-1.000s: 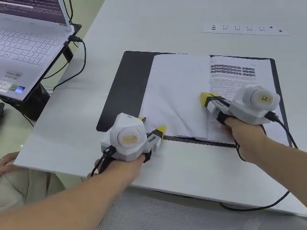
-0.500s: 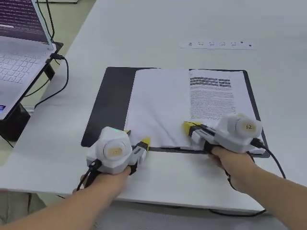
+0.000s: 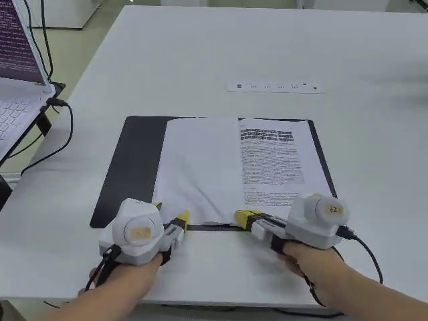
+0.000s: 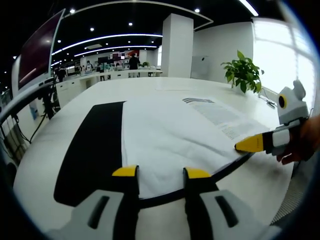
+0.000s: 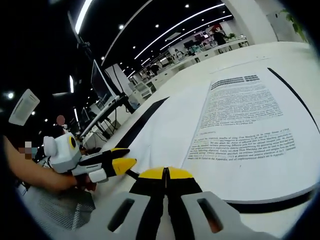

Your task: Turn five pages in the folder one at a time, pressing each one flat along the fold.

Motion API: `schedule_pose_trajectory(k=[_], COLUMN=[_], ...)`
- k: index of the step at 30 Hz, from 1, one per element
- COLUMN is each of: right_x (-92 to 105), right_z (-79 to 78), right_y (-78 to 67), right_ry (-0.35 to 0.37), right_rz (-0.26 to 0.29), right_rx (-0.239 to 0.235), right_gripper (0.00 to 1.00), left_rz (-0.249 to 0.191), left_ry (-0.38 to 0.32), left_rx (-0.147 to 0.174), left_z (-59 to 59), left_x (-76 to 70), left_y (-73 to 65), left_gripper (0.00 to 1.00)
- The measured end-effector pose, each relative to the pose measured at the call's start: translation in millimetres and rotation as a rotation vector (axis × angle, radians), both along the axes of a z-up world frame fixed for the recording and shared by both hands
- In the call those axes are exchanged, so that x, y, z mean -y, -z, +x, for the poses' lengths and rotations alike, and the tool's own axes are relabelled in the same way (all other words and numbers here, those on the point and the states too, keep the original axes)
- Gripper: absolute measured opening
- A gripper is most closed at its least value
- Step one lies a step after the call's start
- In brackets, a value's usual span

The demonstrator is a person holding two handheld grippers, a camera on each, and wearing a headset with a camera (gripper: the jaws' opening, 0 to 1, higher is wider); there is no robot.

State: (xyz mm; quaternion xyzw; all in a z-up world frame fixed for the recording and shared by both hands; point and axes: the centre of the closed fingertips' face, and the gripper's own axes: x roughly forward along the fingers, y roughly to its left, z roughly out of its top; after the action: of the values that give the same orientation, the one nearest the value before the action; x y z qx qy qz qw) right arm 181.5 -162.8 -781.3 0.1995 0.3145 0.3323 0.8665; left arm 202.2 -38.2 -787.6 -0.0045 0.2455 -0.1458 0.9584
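Since the open black folder [image 3: 127, 167] lies flat on the white table [image 3: 200, 47] with its fold running from 12 to 6 o'clock, the right gripper [image 3: 242, 216], jaws pressed together on nothing, sits at the fold's 6 o'clock end. The printed right-hand page [image 3: 274, 160] lies at its 1 o'clock. The left gripper [image 3: 168, 210], jaws parted and empty, sits at the near edge of the blank left-hand page [image 3: 197, 167], so the right is likely better placed for the next sheet. A white power strip [image 3: 277, 87] at 12 o'clock and a laptop [image 3: 13, 67] at 10 stand clear.

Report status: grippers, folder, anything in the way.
Left gripper open, right gripper shut, empty; both at near edge of folder. It lies open, pages down. Power strip beyond, laptop off left.
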Motion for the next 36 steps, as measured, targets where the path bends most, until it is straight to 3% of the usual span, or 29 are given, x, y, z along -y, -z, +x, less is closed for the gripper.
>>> schedule_pose_trajectory(k=[2, 4, 9, 10, 12, 15, 16, 19, 20, 22, 26, 30, 32, 33, 36], right_x=[1.2, 0.7, 5.4, 7.2, 17.5, 35.6, 43.3, 55.4, 60.6, 70.1, 89.6, 113.7, 124.8, 133.2, 150.2], right_z=[-5.5, -16.8, -34.3, -35.8, -37.4, -37.8, -39.4, -39.6, -38.4, -37.5, -38.2, -38.2, -36.7, -35.8, -36.4], right_y=[-0.3, 0.4, -7.1, -9.3, -14.6, -12.4, -13.1, -27.2, -36.1, -48.5, -64.3, -73.6, -76.3, -77.3, -72.8], right_ry=[0.012, 0.002, -0.021, -0.015, 0.061, 0.114, 0.125, 0.151, 0.17, 0.196, 0.243, 0.284, 0.301, 0.293, 0.291], right_rz=[0.016, 0.036, 0.022, 0.019, 0.028, -0.038, -0.068, -0.063, -0.045, -0.038, -0.05, -0.098, -0.124, -0.18, -0.27], right_rx=[-0.044, -0.122, -0.175, -0.179, -0.249, -0.273, -0.276, -0.26, -0.248, -0.225, -0.187, -0.134, -0.108, -0.067, -0.045], right_gripper=[0.0, 0.0, 0.0, 0.0, 0.0, 0.0, 0.0, 0.0, 0.0, 0.0, 0.0, 0.0, 0.0, 0.0, 0.0], left_rz=[0.002, 0.004, 0.011, 0.012, 0.012, -0.002, -0.036, -0.128, -0.135, -0.126, -0.117, -0.164, -0.182, -0.192, -0.219], left_ry=[0.001, 0.003, 0.006, 0.007, 0.009, 0.002, -0.019, -0.038, -0.024, 0.0, 0.031, 0.013, -0.006, -0.008, -0.022], left_rx=[0.0, -0.001, -0.007, -0.01, -0.018, -0.035, -0.059, -0.131, -0.172, -0.223, -0.215, -0.205, -0.222, -0.221, -0.2], left_z=[-0.1, -0.3, -0.7, -0.8, -0.7, 0.7, 0.3, -0.7, -1.7, -7.3, -12.7, -17.9, -23.8, -25.6, -30.5], left_x=[-0.1, -0.2, -0.1, 0.0, 0.3, -1.6, -2.5, -1.6, -1.5, -0.1, -1.1, -5.9, -9.0, -10.0, -15.8], left_y=[-0.1, -0.4, -0.5, -0.8, -1.2, -1.7, -2.5, -5.6, -4.2, -6.7, -21.2, -44.3, -53.8, -58.1, -72.7], left_gripper=[0.34, 0.34, 0.34, 0.34, 0.34, 0.33, 0.32, 0.3, 0.29, 0.29, 0.26, 0.28, 0.35, 0.37, 0.41])
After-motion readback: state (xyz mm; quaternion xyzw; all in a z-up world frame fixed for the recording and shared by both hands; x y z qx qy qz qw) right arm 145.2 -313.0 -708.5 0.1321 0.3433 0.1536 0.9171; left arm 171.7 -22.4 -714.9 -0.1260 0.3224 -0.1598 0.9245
